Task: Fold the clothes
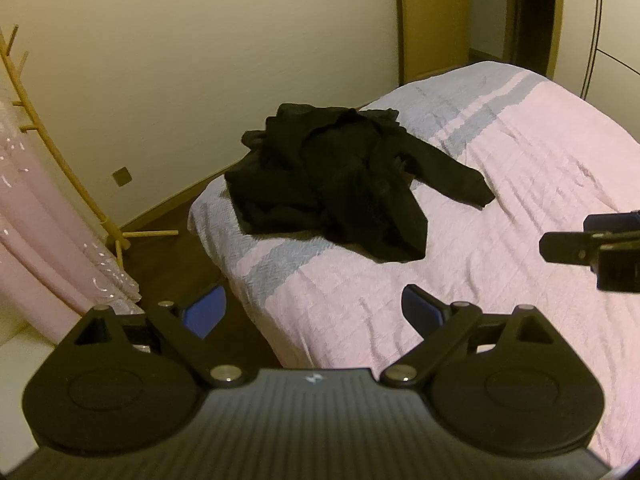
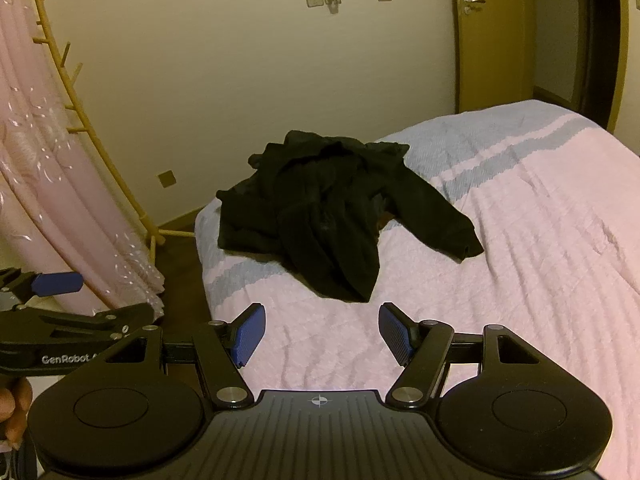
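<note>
A crumpled black garment [image 1: 340, 176] lies in a heap near the far left corner of the bed [image 1: 500, 208], one sleeve stretched out to the right. My left gripper [image 1: 314, 310] hovers open over the bed's near left edge, well short of the garment, with nothing between its blue pads. In the right wrist view the same garment [image 2: 340, 208] sits ahead, and my right gripper [image 2: 323, 332] is open and empty above the pink cover [image 2: 520, 260]. Each tool shows in the other's view: one of the right gripper's fingers [image 1: 568, 247], and the left one's blue pad [image 2: 58, 283].
The bed cover is pink with blue-grey stripes and wrinkled. A wooden coat rack [image 2: 92, 140] and pink hanging fabric in plastic [image 2: 48, 200] stand left of the bed over dark floor [image 1: 172, 248]. A door [image 2: 492, 40] is at the back right. A hand [image 2: 16, 408] holds the left tool.
</note>
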Demonstrator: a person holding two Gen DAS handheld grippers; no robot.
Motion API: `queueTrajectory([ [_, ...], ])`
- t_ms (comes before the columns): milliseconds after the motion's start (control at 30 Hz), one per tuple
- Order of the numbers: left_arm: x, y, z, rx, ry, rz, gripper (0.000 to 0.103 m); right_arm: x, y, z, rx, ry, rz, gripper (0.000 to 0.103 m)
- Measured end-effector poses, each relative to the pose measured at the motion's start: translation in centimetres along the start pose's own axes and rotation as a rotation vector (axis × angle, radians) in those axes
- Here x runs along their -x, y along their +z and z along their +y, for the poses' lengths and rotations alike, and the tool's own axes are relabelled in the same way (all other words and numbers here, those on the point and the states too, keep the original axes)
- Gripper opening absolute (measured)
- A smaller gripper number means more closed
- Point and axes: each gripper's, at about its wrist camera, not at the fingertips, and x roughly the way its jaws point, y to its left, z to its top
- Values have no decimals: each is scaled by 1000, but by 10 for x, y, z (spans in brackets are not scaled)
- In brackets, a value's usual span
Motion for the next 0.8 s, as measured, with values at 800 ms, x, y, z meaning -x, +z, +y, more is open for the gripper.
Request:
queueTrajectory([
  [800, -149, 65, 100, -52, -204, 48, 93, -127, 59, 30, -97, -150, 35, 66],
])
